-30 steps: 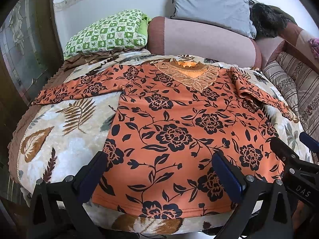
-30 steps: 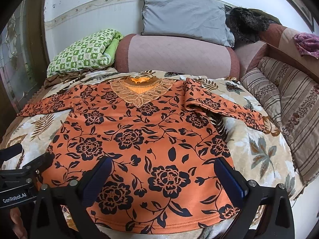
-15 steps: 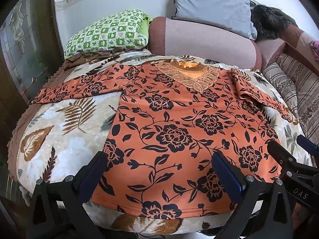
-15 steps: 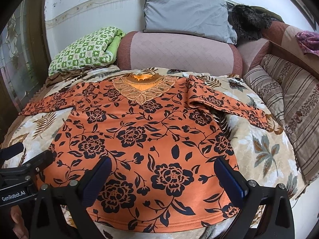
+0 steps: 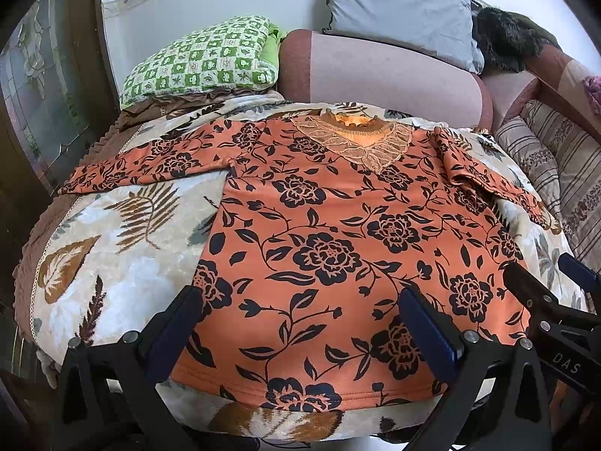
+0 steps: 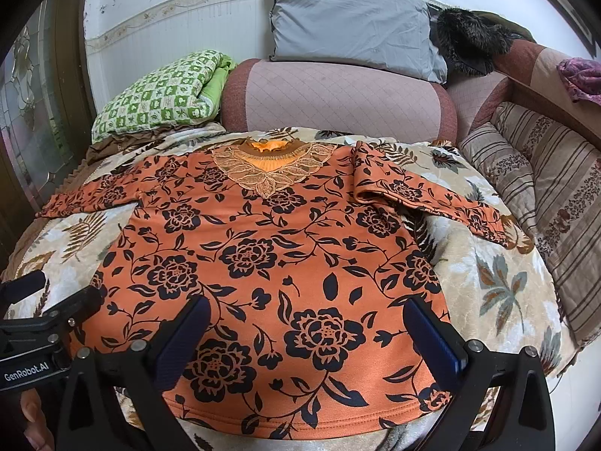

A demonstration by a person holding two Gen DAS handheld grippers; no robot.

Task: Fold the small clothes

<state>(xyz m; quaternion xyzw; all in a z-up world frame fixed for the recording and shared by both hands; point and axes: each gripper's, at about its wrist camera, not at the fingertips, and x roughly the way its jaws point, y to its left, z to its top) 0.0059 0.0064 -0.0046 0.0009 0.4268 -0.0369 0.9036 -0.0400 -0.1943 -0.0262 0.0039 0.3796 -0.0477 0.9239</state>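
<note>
An orange long-sleeved top with black flowers (image 5: 330, 248) lies flat, front up, on a leaf-patterned blanket (image 5: 124, 251), lace collar (image 5: 357, 143) at the far end. It also shows in the right wrist view (image 6: 270, 255). Its left sleeve (image 5: 150, 161) is spread out to the side; its right sleeve (image 6: 424, 195) angles outward with a fold near the shoulder. My left gripper (image 5: 300, 323) is open and empty above the hem's left part. My right gripper (image 6: 308, 334) is open and empty above the hem's right part. Each gripper shows at the edge of the other's view.
A green checked cushion (image 6: 161, 94) and a pink bolster (image 6: 338, 97) lie behind the top. A grey pillow (image 6: 353, 26) leans on the wall. Striped cushions (image 6: 544, 176) flank the right side. The blanket's front edge drops off just below the hem.
Both grippers have shifted slightly; the right one has crept forward and a bit right. The top has not moved. Both grippers stay open.
</note>
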